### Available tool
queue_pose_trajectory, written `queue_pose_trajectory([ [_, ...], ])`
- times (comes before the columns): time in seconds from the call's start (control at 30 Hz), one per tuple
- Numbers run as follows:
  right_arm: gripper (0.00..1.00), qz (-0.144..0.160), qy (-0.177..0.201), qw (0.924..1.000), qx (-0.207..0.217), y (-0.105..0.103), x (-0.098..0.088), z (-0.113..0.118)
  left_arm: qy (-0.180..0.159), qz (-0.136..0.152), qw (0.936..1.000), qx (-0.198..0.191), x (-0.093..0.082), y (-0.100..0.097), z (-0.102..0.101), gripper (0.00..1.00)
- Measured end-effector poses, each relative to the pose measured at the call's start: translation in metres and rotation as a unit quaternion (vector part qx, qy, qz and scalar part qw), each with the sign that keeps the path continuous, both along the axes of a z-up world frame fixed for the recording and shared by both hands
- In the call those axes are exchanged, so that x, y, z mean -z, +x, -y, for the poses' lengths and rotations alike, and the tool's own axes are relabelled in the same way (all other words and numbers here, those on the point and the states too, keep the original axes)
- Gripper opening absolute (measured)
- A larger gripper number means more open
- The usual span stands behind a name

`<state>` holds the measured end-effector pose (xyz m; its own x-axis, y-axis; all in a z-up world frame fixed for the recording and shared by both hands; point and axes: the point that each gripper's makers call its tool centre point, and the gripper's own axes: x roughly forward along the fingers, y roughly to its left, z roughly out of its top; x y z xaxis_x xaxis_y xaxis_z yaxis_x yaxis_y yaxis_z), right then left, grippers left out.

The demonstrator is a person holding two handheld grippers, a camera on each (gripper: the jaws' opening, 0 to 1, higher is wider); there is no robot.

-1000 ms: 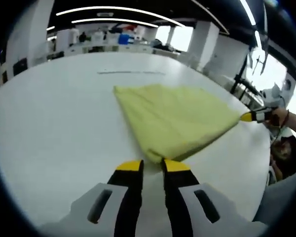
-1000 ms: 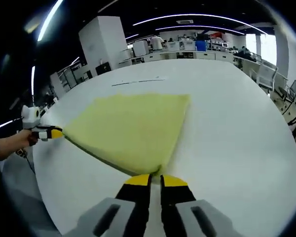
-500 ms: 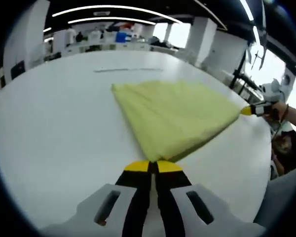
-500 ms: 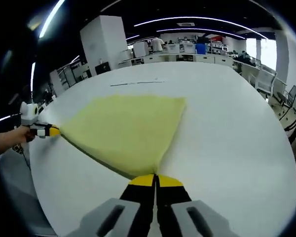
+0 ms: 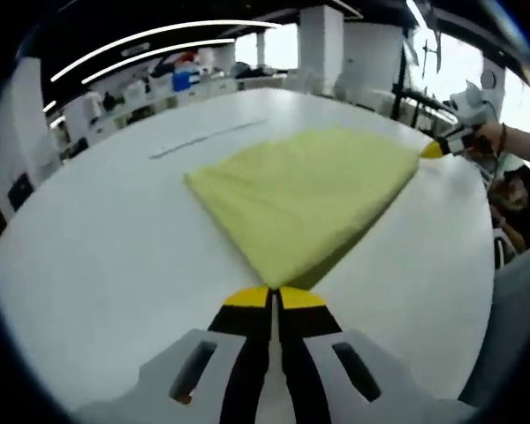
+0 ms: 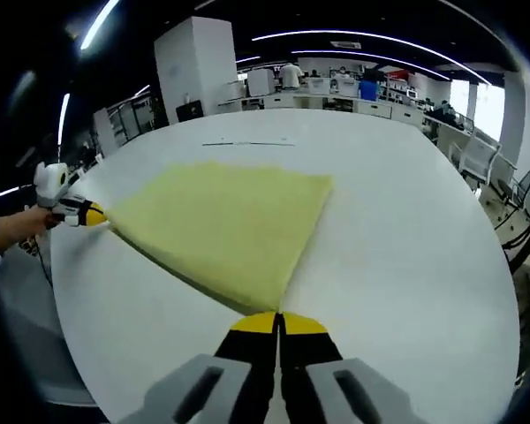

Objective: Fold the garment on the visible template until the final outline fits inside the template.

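A folded pale yellow garment [image 5: 307, 196] [image 6: 223, 225] lies spread on the white table [image 5: 97, 238] [image 6: 406, 230]. My left gripper [image 5: 275, 294] is shut on its near corner in the left gripper view. My right gripper [image 6: 277, 320] is shut on the opposite near corner in the right gripper view. The right gripper [image 5: 435, 148] also appears at the far right of the left gripper view, pinching the cloth's tip. The left gripper [image 6: 88, 215] comes in from the left of the right gripper view, at the cloth's other tip. A thin dark template line [image 5: 208, 138] [image 6: 247, 142] is marked on the table beyond the garment.
A person's hand [image 5: 495, 137] [image 6: 13, 230] holds each far gripper. The table edge runs close behind those hands. Desks, white columns and office clutter [image 6: 336, 84] stand far behind the table. Chairs [image 6: 473, 132] sit at the right side.
My left gripper shut on the garment's corner. Both views shifted and tilted, and the cloth is pulled taut between the two grippers.
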<state>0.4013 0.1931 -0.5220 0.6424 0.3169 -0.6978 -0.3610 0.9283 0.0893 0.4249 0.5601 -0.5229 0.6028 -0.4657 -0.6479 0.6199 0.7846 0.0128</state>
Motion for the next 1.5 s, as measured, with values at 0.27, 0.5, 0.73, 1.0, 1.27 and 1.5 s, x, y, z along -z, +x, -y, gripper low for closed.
queue_pose_trajectory([
  [0.27, 0.0, -0.007, 0.004, 1.0, 0.0, -0.007, 0.002, -0.002, -0.004, -0.013, 0.9999, -0.004, 0.004, -0.01, -0.004, 0.0],
  [0.5, 0.0, -0.015, 0.012, 0.9998, 0.0, -0.017, 0.005, -0.007, -0.01, -0.024, 0.9997, -0.004, 0.005, -0.024, -0.011, 0.0],
  [0.73, 0.0, -0.022, 0.017, 0.9996, -0.008, -0.028, 0.006, -0.015, -0.011, -0.028, 0.9995, -0.006, 0.003, -0.035, -0.019, 0.0],
  [1.0, 0.0, -0.026, 0.023, 0.9994, -0.005, -0.036, 0.006, -0.019, -0.021, -0.04, 0.9988, -0.018, 0.006, -0.046, -0.023, 0.0],
  [1.27, 0.0, -0.031, 0.025, 0.9992, -0.002, -0.044, 0.006, -0.022, -0.044, -0.049, 0.9971, -0.039, 0.007, -0.05, -0.026, 0.0],
  [1.5, 0.0, -0.034, 0.02, 0.9992, -0.005, -0.049, 0.007, -0.024, -0.038, -0.046, 0.9975, -0.039, 0.006, -0.051, -0.028, 0.0],
])
